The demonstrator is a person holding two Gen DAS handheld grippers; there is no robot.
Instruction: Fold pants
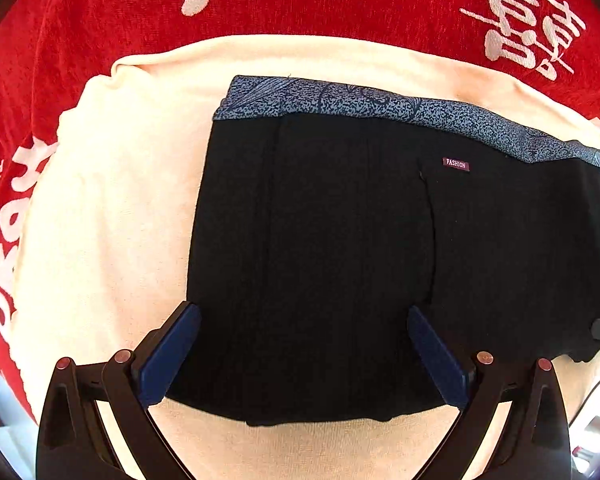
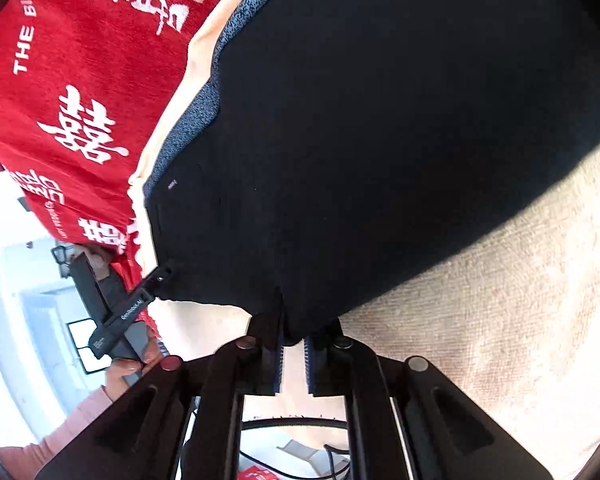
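we see the left gripper (image 1: 304,356) pointing steeply down over the black pants (image 1: 340,260), its blue fingers (image 1: 168,356) spread wide, one at the garment's left edge and the other over the cloth near a seam; nothing is pinched between them. in the right wrist view this same gripper (image 2: 162,276) shows at the far corner of the pants, carried by a hand (image 2: 130,368) in a pinkish sleeve (image 2: 60,432).

the right gripper (image 2: 294,344) tilts down at a slant, jaws drawn narrow, with the near corner of the pants (image 2: 360,140) reaching down between the ribbed blue pads (image 2: 278,364); the pads look closed on that hem, though the contact itself is in shadow.

the pants lie already folded into a flat, wide block on a cream towel (image 1: 112,200), which rests on a red blanket (image 1: 340,0) with white characters. in the left wrist view the long axis runs left to right, with the blue speckled waistband (image 1: 380,102) along the far edge and a small "fashion" label (image 1: 456,163) just below it.
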